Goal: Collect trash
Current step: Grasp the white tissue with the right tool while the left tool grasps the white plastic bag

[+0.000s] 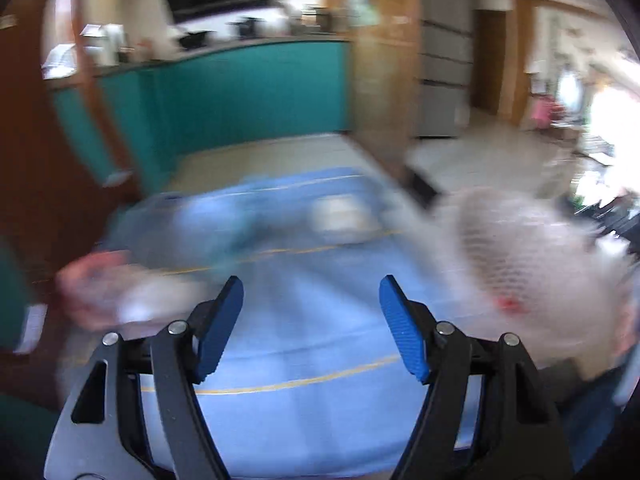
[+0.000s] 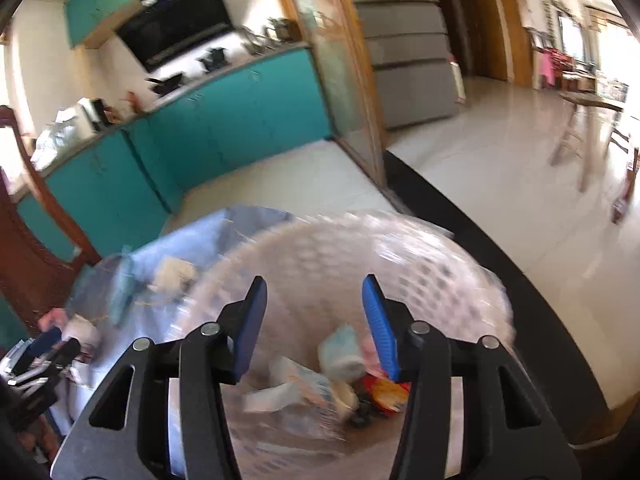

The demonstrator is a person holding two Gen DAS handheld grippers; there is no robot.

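A white perforated waste basket point(image 2: 420, 256) stands on the blue tablecloth point(image 2: 188, 236) under my right gripper point(image 2: 314, 292), which is open and empty above its mouth. Inside lie several wrappers: a pale blue-white packet point(image 2: 340, 350), a white carton piece point(image 2: 296, 384) and a red-orange wrapper point(image 2: 386, 390). The basket shows blurred at the right of the left wrist view point(image 1: 532, 256). My left gripper point(image 1: 312, 292) is open and empty over the blue tablecloth point(image 1: 304, 304). A white scrap point(image 1: 340, 216) lies far on the cloth; it also shows in the right wrist view point(image 2: 174, 272). A pink-white item point(image 1: 104, 292) lies at the left, blurred.
Teal kitchen cabinets point(image 2: 224, 120) and a counter stand beyond the table. A dark wooden chair back point(image 1: 36, 160) rises at the left. A black table edge point(image 2: 500, 248) runs to the right, with tiled floor point(image 2: 520, 168) beyond. The left gripper's body point(image 2: 36, 364) shows at lower left.
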